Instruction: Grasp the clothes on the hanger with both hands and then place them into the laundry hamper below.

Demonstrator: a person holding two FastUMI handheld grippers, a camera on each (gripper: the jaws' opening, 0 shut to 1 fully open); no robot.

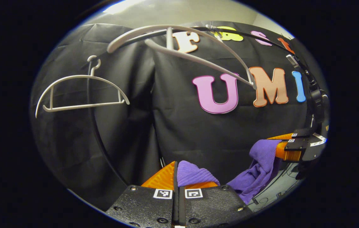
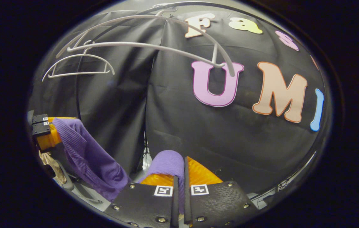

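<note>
A purple ribbed garment point(image 1: 258, 174) hangs slack between my two grippers, off the hanger. My left gripper point(image 1: 176, 177) is shut on one end of it, a purple fold bulging above the fingers. At the right of the left gripper view the right gripper point(image 1: 288, 145) pinches the other end. In the right gripper view my right gripper point(image 2: 181, 172) is shut on a purple fold, and the purple garment point(image 2: 87, 155) sags leftward to the left gripper point(image 2: 45, 131). A bare white hanger point(image 1: 198, 53) tilts on the rail overhead, the same white hanger point(image 2: 147, 44) showing above.
A second empty white hanger point(image 1: 81, 91) hangs on the dark rail point(image 1: 261, 36) to the left, and appears again as the far hanger point(image 2: 78, 65). A black cloth wall stands close behind. Grey floor and cables show low at the right point(image 1: 277, 190).
</note>
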